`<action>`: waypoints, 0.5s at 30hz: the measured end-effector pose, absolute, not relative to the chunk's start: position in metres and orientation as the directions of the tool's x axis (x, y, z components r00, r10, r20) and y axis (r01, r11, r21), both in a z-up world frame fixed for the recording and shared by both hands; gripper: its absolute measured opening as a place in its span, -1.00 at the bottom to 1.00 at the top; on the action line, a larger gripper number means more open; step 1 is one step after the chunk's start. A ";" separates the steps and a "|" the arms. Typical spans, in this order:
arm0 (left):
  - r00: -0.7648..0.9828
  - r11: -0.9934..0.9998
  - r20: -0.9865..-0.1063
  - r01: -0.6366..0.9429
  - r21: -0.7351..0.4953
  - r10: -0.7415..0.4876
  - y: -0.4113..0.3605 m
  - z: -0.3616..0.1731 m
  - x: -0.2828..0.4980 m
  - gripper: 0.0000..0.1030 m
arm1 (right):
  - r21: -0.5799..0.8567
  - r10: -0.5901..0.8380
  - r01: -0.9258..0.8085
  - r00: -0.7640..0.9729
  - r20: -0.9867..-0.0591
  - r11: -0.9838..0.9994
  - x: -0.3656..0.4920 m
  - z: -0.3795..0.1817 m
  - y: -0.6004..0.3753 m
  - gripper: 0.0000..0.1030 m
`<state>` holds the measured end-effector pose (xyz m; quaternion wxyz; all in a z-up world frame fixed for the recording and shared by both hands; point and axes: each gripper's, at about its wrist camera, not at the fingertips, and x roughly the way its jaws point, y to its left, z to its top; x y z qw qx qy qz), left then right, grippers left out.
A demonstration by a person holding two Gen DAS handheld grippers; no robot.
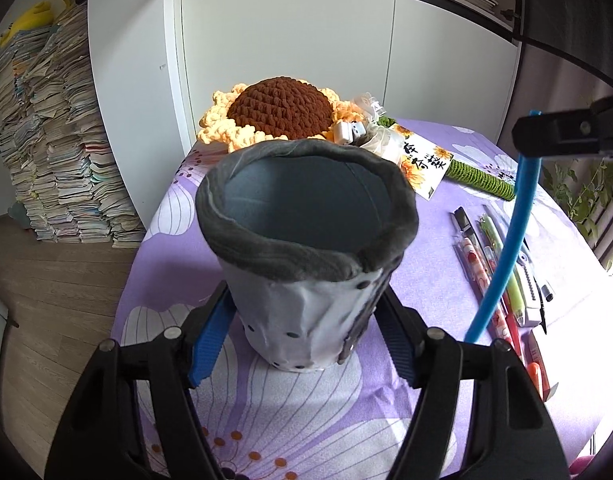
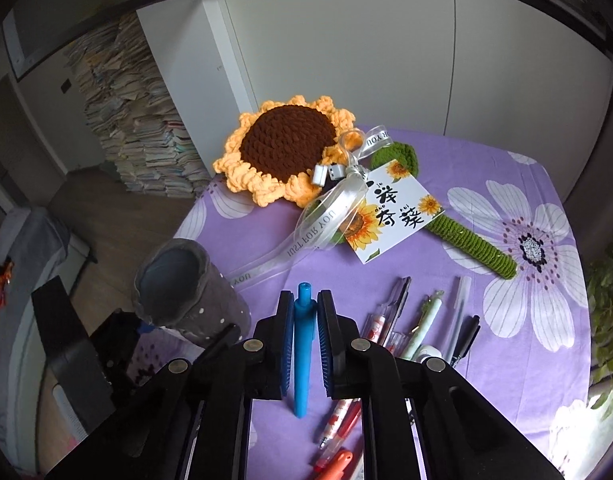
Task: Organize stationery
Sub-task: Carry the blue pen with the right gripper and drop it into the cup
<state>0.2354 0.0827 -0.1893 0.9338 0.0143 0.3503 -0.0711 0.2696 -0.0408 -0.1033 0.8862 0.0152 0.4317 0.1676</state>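
A soft grey fabric pen holder (image 1: 306,272) stands upright on the purple flowered tablecloth (image 1: 266,408). My left gripper (image 1: 306,304) is shut on its lower body, with a blue pad on either side. The holder's mouth is wide and I see nothing inside. My right gripper (image 2: 305,300) is shut on a blue pen (image 2: 302,360), held lifted off the cloth to the right of the holder (image 2: 186,292). In the left wrist view that pen (image 1: 502,248) hangs slanted from the right gripper (image 1: 524,130). Several loose pens (image 2: 426,320) lie on the cloth below it.
A crocheted sunflower (image 2: 286,148) with a green stem, a ribbon and a card (image 2: 394,208) lies at the back of the table. White cabinet doors (image 1: 286,40) stand behind. Tall book stacks (image 1: 58,140) are on the floor at left, and a plant (image 2: 606,300) at right.
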 end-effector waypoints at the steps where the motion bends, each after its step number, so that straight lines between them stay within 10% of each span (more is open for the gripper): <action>1: 0.744 0.989 -0.656 0.143 -0.023 -0.123 0.083 -0.189 0.236 0.34 | 0.171 0.319 -0.295 0.582 -0.748 0.940 0.267 -0.096 -0.040 -0.76; 15: 0.741 0.988 -0.659 0.151 -0.029 -0.133 0.082 -0.190 0.236 0.33 | 0.155 0.454 -0.441 0.729 -0.513 0.884 0.239 0.001 -0.017 -0.79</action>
